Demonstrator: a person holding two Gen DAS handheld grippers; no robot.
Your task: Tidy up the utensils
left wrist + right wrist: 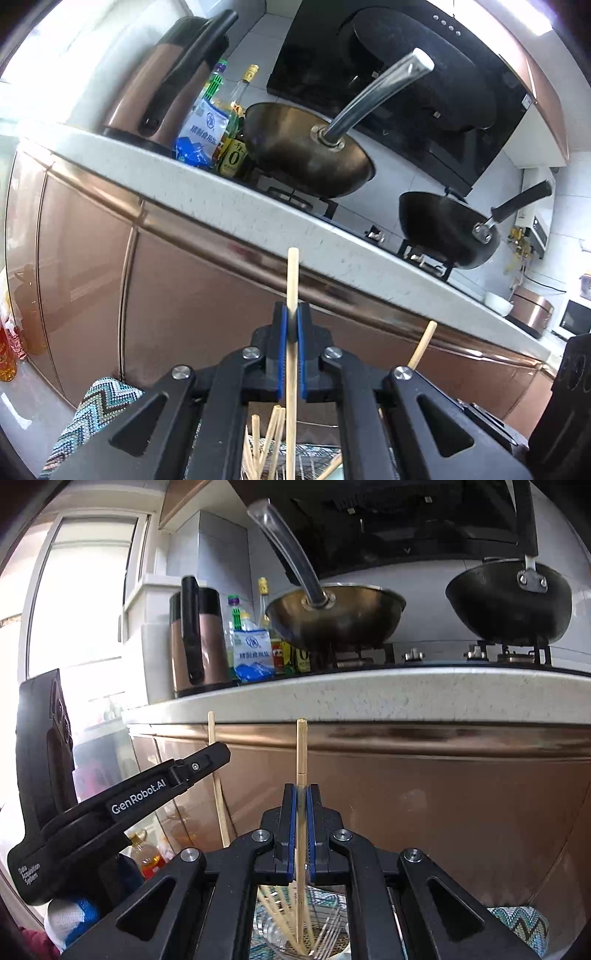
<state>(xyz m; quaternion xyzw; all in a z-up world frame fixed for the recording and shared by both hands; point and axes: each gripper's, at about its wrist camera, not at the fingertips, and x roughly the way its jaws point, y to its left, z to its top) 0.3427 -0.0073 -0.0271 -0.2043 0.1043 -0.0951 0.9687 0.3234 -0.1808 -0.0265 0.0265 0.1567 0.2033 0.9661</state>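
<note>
chopsticks are the thing being sorted here: each pair of tongs is clamped on a single pale wooden one. the left tongs [291,325] pinch a chopstick [292,273] between blue pads, the stick standing upright with its blunt end reaching up across the bench edge [207,192] in the left wrist view. the right tongs [302,801] likewise grip their own chopstick [301,746], upright, its tip just below the bench lip. in the right wrist view the left tool (black, lettered on its side) sits off to the left, its stick crossing behind it. below both tongs a loose bundle of more chopsticks [284,923] fans out of a clear container, with a wire rack [328,919] beside it, partly hidden by the tool frames. a zigzag-patterned cloth [103,410] lies at the lower left of the left view. up on the bench stand a brown kettle [162,88], a blue-and-white bag [201,136], bottles, a brass-coloured wok [306,147] and a black wok [447,229] on the hob.
</note>
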